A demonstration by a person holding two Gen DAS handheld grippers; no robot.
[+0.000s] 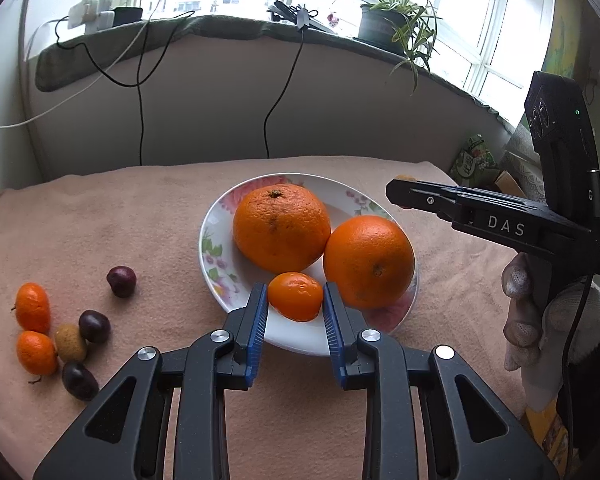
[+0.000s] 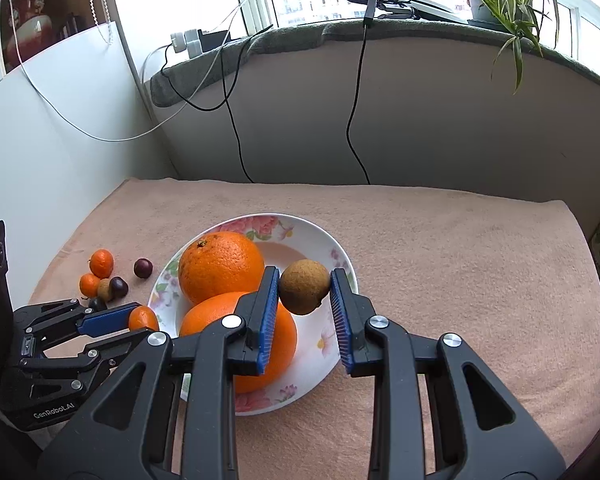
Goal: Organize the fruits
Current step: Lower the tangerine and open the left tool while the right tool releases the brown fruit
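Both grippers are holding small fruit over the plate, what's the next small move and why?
Probably lower the left gripper and release its kumquat onto the plate: it hangs by the near rim, beside the two oranges, with bare plate below.

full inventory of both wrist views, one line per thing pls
plate: 1, white with floral rim, centre of the cloth
large oranges: 2, orange, on the plate, touching
small citrus: 1, orange, in the left gripper at the plate's near rim
brown fruit: 1, brown, in the right gripper above the plate
loose small citrus: 2, orange, cloth left of the plate
dark fruits: 3, dark purple, same cluster
loose brown fruit: 1, same cluster
cloth: 1, pink, covers the table
potted plant: 1, green, windowsill
left gripper: black, blue pads
right gripper: black, blue pads
gloved hand: white, holds the right gripper
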